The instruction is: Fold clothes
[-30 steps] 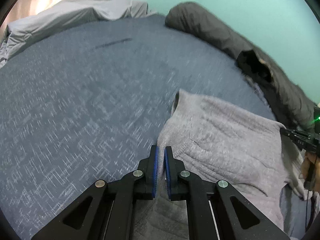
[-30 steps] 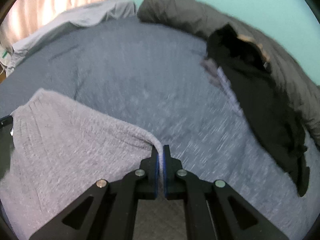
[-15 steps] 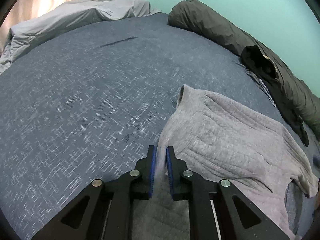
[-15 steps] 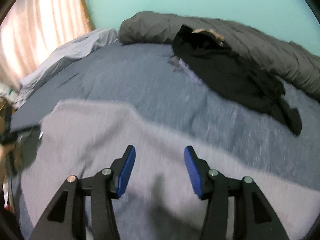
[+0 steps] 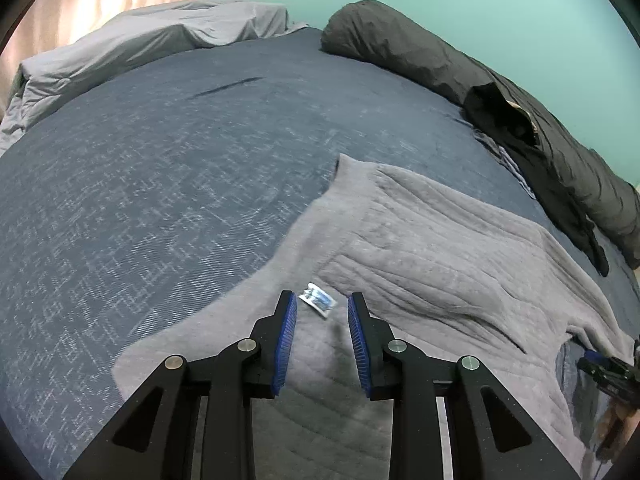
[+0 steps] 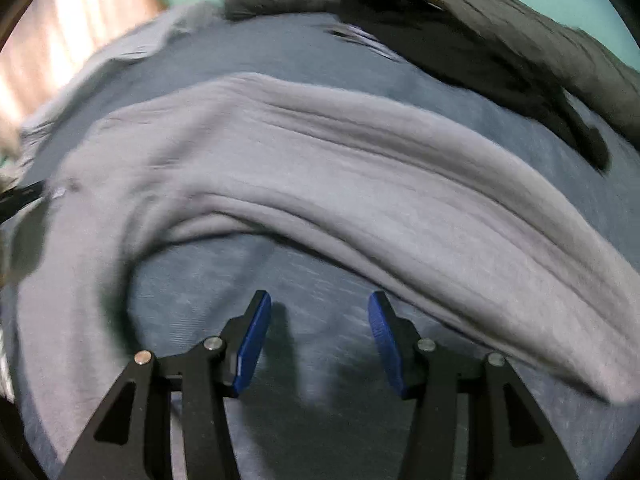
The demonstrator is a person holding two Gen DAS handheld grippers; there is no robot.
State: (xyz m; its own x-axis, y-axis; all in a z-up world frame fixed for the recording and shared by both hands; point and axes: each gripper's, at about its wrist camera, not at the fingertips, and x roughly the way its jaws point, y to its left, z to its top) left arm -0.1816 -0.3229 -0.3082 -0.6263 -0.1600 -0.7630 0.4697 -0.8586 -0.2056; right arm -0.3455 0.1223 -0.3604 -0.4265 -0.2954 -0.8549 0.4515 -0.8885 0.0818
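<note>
A grey knit sweater (image 5: 432, 248) lies spread on the blue bed cover (image 5: 160, 168). A small white and blue tag (image 5: 319, 299) shows on it just ahead of my left gripper (image 5: 322, 308), which stands open over the sweater's near edge with nothing between its fingers. In the right wrist view the same sweater (image 6: 340, 160) lies across the frame with one sleeve curving to the right. My right gripper (image 6: 320, 308) is open above bare bed cover (image 6: 248, 272) below that sleeve. The right gripper (image 5: 608, 368) also shows at the far right of the left wrist view.
A dark grey rolled duvet (image 5: 440, 64) runs along the teal wall, with a black garment (image 5: 504, 120) lying against it. Light grey bedding (image 5: 140, 44) is heaped at the far left by a curtain. The black garment (image 6: 500, 56) also lies beyond the sweater.
Both grippers were shut on the sweater's edge a second ago. The right one opened first and swung away; the left one has now opened, and the sweater lies flat on the bed.
</note>
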